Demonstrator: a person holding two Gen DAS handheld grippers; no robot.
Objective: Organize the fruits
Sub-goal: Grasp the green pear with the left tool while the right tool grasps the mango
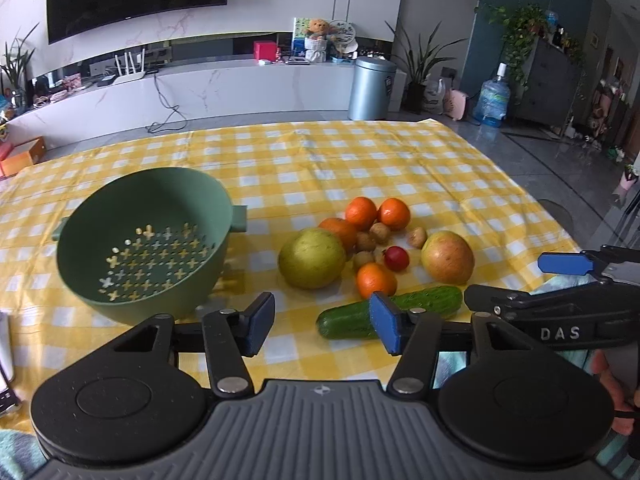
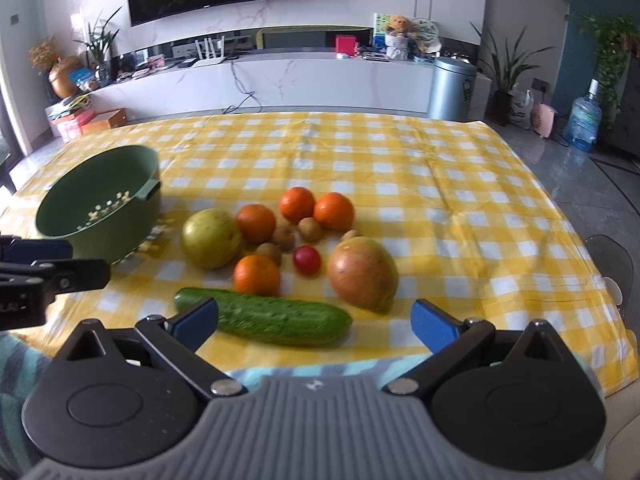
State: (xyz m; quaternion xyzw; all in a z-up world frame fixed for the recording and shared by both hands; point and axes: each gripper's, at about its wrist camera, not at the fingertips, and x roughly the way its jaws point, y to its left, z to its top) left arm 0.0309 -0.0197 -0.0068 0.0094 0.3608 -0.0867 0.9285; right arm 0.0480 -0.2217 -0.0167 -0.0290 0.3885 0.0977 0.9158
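A green colander [image 1: 144, 240] [image 2: 96, 208] stands empty on the left of the table. To its right lies a cluster of fruit: a yellow-green apple [image 1: 312, 258] [image 2: 212, 238], a red-yellow apple [image 1: 448, 257] [image 2: 362, 272], several oranges [image 1: 376, 280] [image 2: 256, 274], a cherry tomato [image 1: 397, 258] [image 2: 307, 260] and small brown fruits [image 1: 366, 242]. A cucumber [image 1: 424, 302] [image 2: 272, 316] lies nearest. My left gripper [image 1: 323, 322] is open just short of the cucumber's left end, holding nothing. My right gripper [image 2: 316, 322] is open wide, facing the cucumber, with nothing between its pads.
A yellow checked cloth [image 1: 360, 160] [image 2: 400, 152] covers the table, bare beyond the fruit. The right gripper's fingers [image 1: 560, 264] show at the right edge of the left wrist view, with a hand [image 1: 612, 392] below. A silver bin [image 1: 370, 88] stands past the far edge.
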